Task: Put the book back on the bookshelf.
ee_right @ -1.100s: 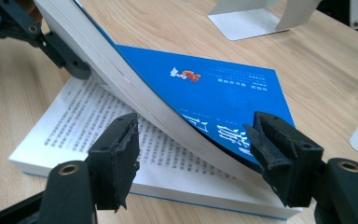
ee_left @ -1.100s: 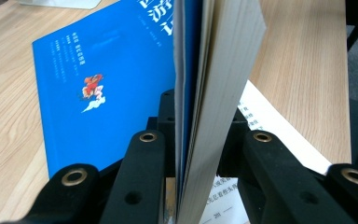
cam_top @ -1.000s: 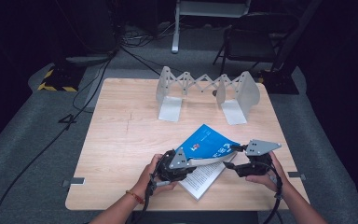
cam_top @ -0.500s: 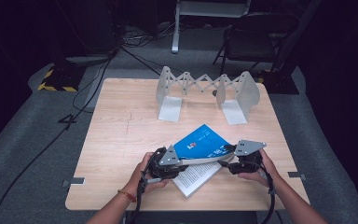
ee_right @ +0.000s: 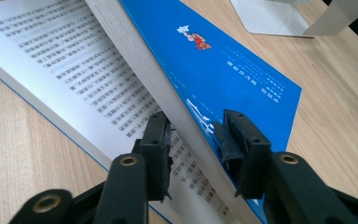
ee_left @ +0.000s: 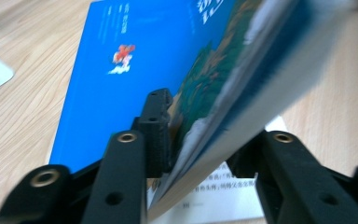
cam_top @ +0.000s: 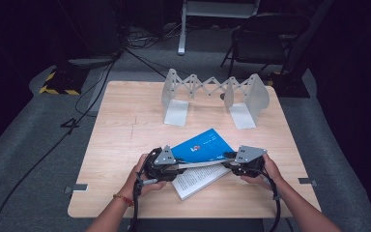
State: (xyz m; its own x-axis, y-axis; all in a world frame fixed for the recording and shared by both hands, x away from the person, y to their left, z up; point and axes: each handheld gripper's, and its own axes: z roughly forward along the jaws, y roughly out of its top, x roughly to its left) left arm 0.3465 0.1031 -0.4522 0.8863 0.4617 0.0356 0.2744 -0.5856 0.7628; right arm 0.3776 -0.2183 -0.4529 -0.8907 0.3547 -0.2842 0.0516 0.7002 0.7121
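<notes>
A book with a blue cover (cam_top: 204, 145) lies open near the table's front edge, printed pages (cam_top: 195, 180) facing up. Its cover and a wad of pages are raised off the lower half. My left gripper (cam_top: 176, 166) holds the left end of that wad. In the left gripper view the jaws (ee_left: 200, 133) have just been opening, with the cover (ee_left: 121, 60) and pages still pressed between the pads. My right gripper (cam_top: 228, 162) holds the right end. Its jaws (ee_right: 196, 122) have just been closing onto the wad, one pad on the page side, one on the cover (ee_right: 223, 70).
A grey metal folding book rack (cam_top: 212, 94) stands at the back of the wooden table (cam_top: 125, 125). Behind the table are a chair (cam_top: 265, 34) and cables on the floor. Bare wood lies to the left of the book.
Both hands have shifted left with the raised part of the book. The right gripper's jaws have drawn in around the wad of pages.
</notes>
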